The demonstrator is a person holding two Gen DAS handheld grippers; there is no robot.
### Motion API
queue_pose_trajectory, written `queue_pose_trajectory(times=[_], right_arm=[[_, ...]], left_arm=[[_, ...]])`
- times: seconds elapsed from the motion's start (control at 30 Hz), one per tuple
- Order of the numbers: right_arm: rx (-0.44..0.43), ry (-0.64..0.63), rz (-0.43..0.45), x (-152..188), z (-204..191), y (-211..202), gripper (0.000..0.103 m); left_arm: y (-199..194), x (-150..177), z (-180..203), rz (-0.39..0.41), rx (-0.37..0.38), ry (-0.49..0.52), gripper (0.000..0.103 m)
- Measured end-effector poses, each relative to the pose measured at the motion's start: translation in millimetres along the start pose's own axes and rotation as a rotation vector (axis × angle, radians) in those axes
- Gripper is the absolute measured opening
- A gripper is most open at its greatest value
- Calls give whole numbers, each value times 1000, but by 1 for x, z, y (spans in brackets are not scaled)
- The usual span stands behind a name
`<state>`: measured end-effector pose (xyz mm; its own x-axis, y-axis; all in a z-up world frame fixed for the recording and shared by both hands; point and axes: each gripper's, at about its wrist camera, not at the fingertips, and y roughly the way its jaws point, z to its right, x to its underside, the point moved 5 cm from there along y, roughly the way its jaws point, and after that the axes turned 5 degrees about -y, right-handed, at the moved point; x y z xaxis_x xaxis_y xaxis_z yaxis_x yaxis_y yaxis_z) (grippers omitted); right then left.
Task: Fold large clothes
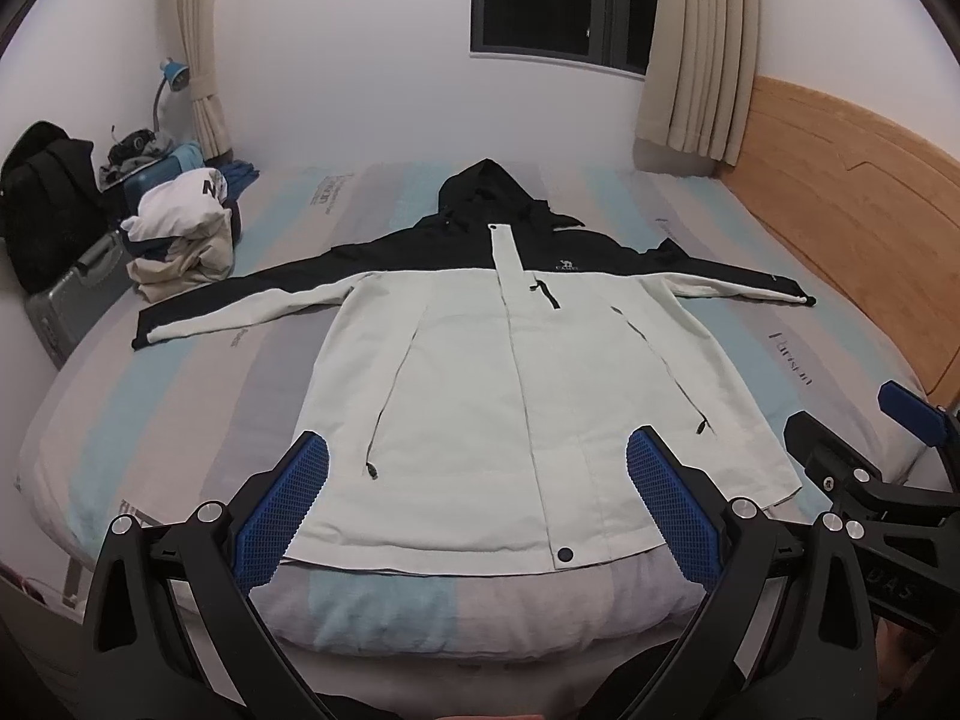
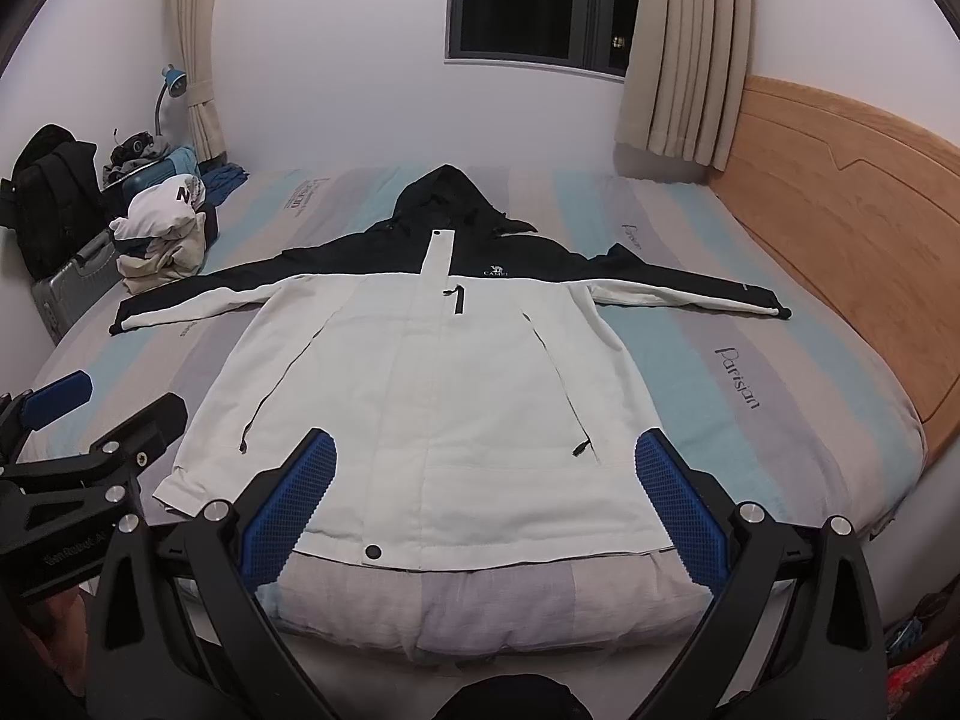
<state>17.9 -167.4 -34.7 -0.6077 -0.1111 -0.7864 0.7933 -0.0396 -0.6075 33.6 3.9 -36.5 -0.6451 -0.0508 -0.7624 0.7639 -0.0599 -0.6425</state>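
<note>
Left wrist view: the jacket (image 1: 480,396) is seen spread flat, front up, on the bed (image 1: 180,384) at frame centre, hood toward the top, hem toward the bottom, sleeves stretched left and right. Both the left tongs (image 1: 477,510) and right tongs (image 2: 486,504) are held open and empty above the hem. Soft, bulky, somewhat slippery fabric is judged likely; the cuffs or hem corners are best gripped.

Jacket (image 1: 480,396) flat on bed (image 1: 150,396); clothes pile (image 1: 180,240) left.
</note>
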Motion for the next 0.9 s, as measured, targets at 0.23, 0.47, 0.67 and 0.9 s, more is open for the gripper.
queue_pose_trajectory(times=[0.23,0.47,0.67,0.9], right_arm=[[7,8,-1,1,-1,-2,96],[4,8,5,0,0,-3,96],[6,8,8,0,0,-5,96],[5,8,7,0,1,-5,96]], left_arm=[[0,2,1,-3,-2,0,97],[-1,2,-1,1,-6,-7,97],[-2,2,-1,-2,3,-12,97],[-2,2,1,3,-9,-9,97]])
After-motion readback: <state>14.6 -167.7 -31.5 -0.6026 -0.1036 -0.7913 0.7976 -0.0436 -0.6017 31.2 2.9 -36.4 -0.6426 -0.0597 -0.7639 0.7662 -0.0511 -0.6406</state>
